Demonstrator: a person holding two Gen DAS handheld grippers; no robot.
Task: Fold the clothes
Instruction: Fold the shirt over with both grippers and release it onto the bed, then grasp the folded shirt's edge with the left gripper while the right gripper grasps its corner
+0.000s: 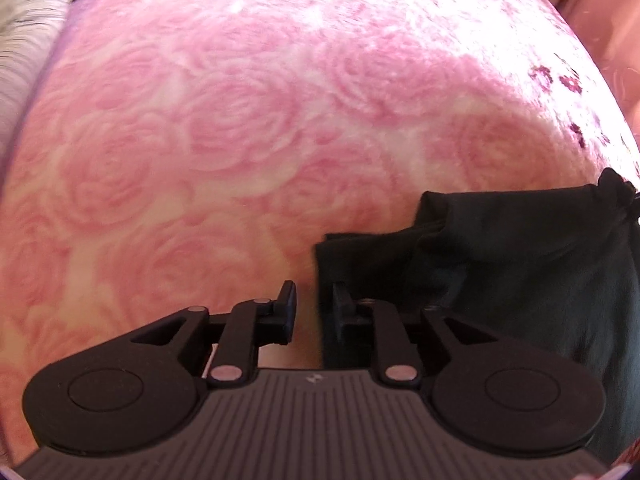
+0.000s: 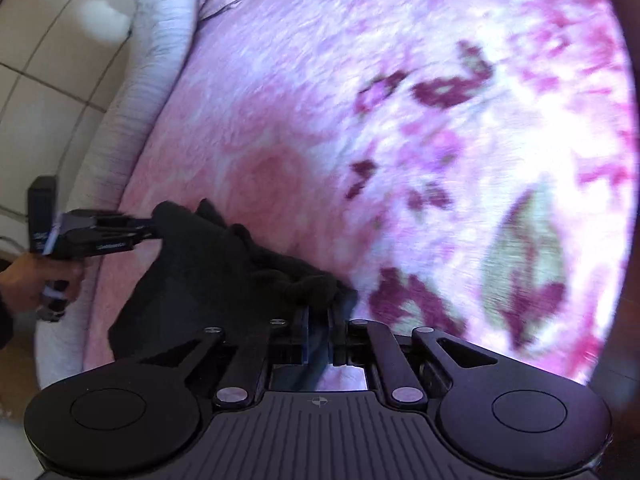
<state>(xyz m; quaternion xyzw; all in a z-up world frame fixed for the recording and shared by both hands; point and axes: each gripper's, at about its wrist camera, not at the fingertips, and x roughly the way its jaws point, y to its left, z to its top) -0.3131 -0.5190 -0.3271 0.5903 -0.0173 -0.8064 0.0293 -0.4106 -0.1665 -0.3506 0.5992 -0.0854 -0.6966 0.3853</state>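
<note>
Spread across both views: a pink plush blanket with a raised rose pattern, covering a bed and filling nearly all of the left wrist view. Toward the far right there, and over most of the right wrist view, patterned instead with darker magenta flowers and pale green leaves, blurred and washed out by strong light. Bordered on the left by a white ribbed bed cover, dropping away over the side of the bed. Beyond that edge, in the right wrist view, a beige tiled floor with dark grout lines and one bright patch of glare.

On the blanket, near the bed's left edge: a black cloth garment, crumpled and partly doubled over. In the right wrist view, stretched between the two grippers, with a bunched, lumpy upper edge.

Left gripper: fingers apart, a strip of pink blanket showing through the gap. Nothing pinched; the garment's left edge just beside the right-hand finger, partly in the gap. From the right wrist view, seen side-on with its tip at the garment's far corner; touching or not, cannot tell. Gripped by a bare left hand at the frame's left edge, over the side of the bed.

Right gripper: fingers drawn close together, clamped on a fold of the black garment, dark fabric filling the narrow slot between them.
</note>
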